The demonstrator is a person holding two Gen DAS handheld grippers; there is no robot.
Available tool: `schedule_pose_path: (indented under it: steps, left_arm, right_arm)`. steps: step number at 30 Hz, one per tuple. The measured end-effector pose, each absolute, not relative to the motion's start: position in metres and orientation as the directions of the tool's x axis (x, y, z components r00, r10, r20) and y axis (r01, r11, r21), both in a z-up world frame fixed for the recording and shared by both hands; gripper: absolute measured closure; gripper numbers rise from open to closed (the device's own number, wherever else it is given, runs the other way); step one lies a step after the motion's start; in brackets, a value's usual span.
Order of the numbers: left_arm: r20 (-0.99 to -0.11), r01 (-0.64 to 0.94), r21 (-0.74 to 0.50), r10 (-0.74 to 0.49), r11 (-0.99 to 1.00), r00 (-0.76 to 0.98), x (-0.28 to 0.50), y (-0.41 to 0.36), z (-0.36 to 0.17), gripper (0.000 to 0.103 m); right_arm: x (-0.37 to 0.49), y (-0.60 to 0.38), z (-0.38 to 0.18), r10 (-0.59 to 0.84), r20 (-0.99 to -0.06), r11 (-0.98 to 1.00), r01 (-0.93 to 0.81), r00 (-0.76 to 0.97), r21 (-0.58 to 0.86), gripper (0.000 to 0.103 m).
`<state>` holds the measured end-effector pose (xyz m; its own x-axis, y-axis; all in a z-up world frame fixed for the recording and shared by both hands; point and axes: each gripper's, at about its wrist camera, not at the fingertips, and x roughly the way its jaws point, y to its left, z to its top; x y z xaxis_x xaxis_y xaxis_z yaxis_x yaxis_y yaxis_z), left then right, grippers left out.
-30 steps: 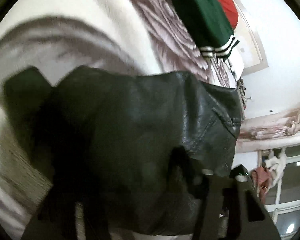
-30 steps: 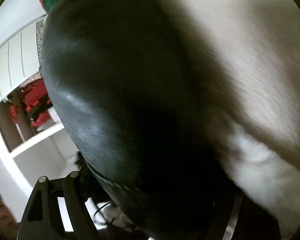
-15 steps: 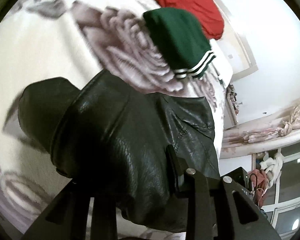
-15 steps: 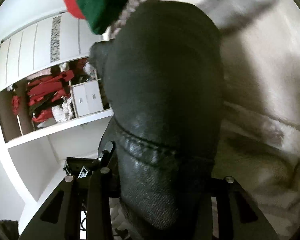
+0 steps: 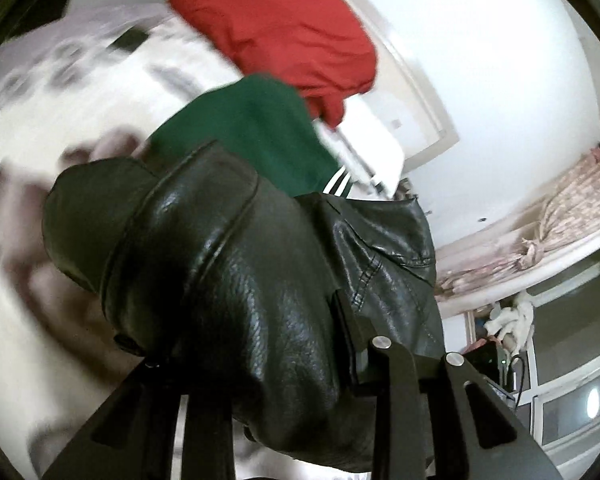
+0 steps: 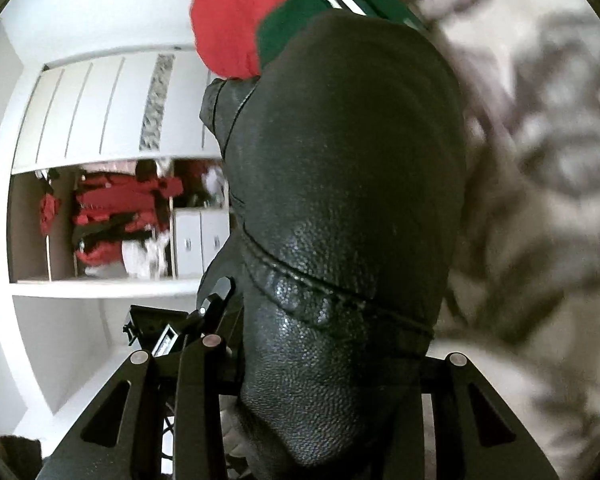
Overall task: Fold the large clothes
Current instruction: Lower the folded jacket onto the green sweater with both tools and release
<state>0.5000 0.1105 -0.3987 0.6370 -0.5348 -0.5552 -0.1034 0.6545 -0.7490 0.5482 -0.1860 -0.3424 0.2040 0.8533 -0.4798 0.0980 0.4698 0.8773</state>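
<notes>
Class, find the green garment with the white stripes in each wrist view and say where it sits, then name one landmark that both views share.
Left wrist: the green garment lies at upper centre, below the red garment and beyond the black leather jacket.
Right wrist: the green garment is at the top edge, right of the red garment.
Shared landmark: the red garment beside it.

Both claws are matte black plastic. The left claw [image 5: 284, 364] and right claw [image 6: 320, 360] have triangular cut-outs. Round silver screws cap their finger mounts.
</notes>
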Motion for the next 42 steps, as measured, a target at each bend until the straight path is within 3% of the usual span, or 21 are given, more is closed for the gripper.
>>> schedule_pose_path:
  steps: [7, 11, 16, 19, 23, 26, 29, 31, 33, 38, 42]
  left_arm:
    - [-0.527, -0.027, -0.728, -0.533, 0.685, 0.662, 0.645, 0.130, -0.390, 0.077]
    - [-0.523, -0.029, -0.721, -0.515, 0.693, 0.679, 0.712, 0.149, -0.417, 0.077]
    - [-0.564, -0.035, -0.683, -0.497, 0.729, 0.659, 0.765, 0.154, -0.470, 0.077]
    - [-0.636, -0.040, -0.631, -0.486, 0.775, 0.600, 0.781, 0.147, -0.507, 0.076]
    - [-0.656, -0.031, -0.623, -0.500, 0.782, 0.566, 0.778, 0.141, -0.521, 0.073]
    - [-0.685, -0.021, -0.591, -0.488, 0.806, 0.540, 0.774, 0.135, -0.508, 0.072]
    - [-0.712, -0.041, -0.581, -0.483, 0.813, 0.510, 0.769, 0.135, -0.497, 0.069]
    - [-0.735, -0.064, -0.562, -0.462, 0.825, 0.496, 0.768, 0.139, -0.493, 0.061]
    - [-0.767, -0.088, -0.518, -0.416, 0.851, 0.489, 0.767, 0.142, -0.490, 0.022]
    - [-0.804, -0.107, -0.427, -0.322, 0.898, 0.501, 0.754, 0.144, -0.480, 0.020]
    - [-0.828, -0.097, -0.239, -0.150, 0.966, 0.541, 0.736, 0.134, -0.459, 0.018]
  right_arm:
    - [0.722, -0.136, -0.287, 0.818, -0.492, 0.513, 0.008, 0.299, 0.858, 0.065]
    - [0.822, -0.104, -0.296, 0.818, -0.489, 0.522, -0.031, 0.302, 0.853, 0.065]
    - [0.914, -0.092, -0.351, 0.827, -0.488, 0.527, -0.085, 0.278, 0.845, 0.065]
    - [0.929, -0.100, -0.398, 0.812, -0.519, 0.552, -0.063, 0.265, 0.831, 0.065]
    - [0.938, -0.111, -0.451, 0.794, -0.567, 0.582, -0.001, 0.219, 0.813, 0.063]
    - [0.936, -0.119, -0.462, 0.793, -0.574, 0.580, 0.036, 0.203, 0.814, 0.053]
    - [0.935, -0.120, -0.454, 0.744, -0.647, 0.644, 0.080, 0.169, 0.761, 0.041]
    - [0.930, -0.119, -0.447, 0.697, -0.699, 0.698, 0.073, 0.161, 0.713, 0.038]
    - [0.925, -0.113, -0.432, 0.623, -0.765, 0.769, 0.055, 0.164, 0.637, 0.034]
    - [0.906, -0.105, -0.402, 0.446, -0.871, 0.884, 0.049, 0.207, 0.465, 0.025]
    - [0.885, -0.112, -0.381, 0.256, -0.922, 0.954, 0.077, 0.291, 0.289, 0.021]
